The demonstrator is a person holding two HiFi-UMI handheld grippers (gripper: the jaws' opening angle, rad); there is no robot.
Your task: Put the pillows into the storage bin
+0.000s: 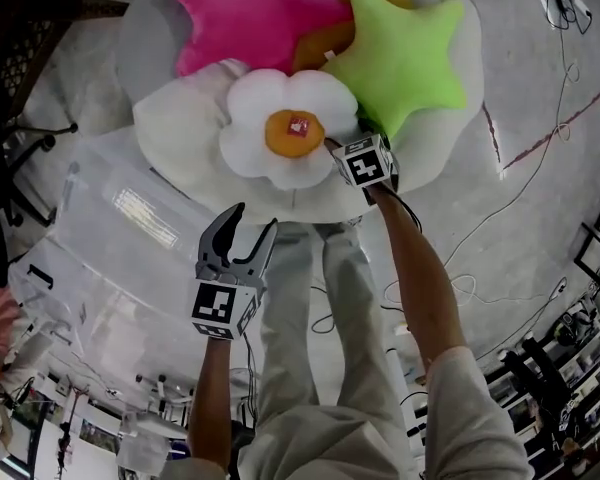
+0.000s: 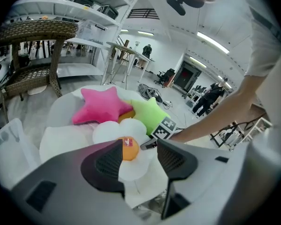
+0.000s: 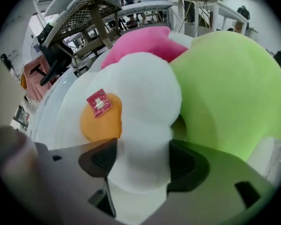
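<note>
**A:** so where's the flower pillow (image 1: 280, 128) at, is it in the storage bin (image 1: 100, 268)?

**B:** nope, the clear bin's got no pillow in it as far as I can see. The flower pillow lies on top of the white cushion (image 1: 170, 128), right up against the green star (image 1: 400, 58) and the pink star (image 1: 245, 13). There's an orange pillow (image 1: 320, 43) peeking out between those two.

**A:** and the tools?

**B:** The right tool (image 3: 143, 149) is clamped on one white petal (pads pressing it from both sides). The left tool (image 2: 139, 144) has its jaws wide apart with nothing between them. It hangs by the bin, which sits just beside the cushion.
</note>
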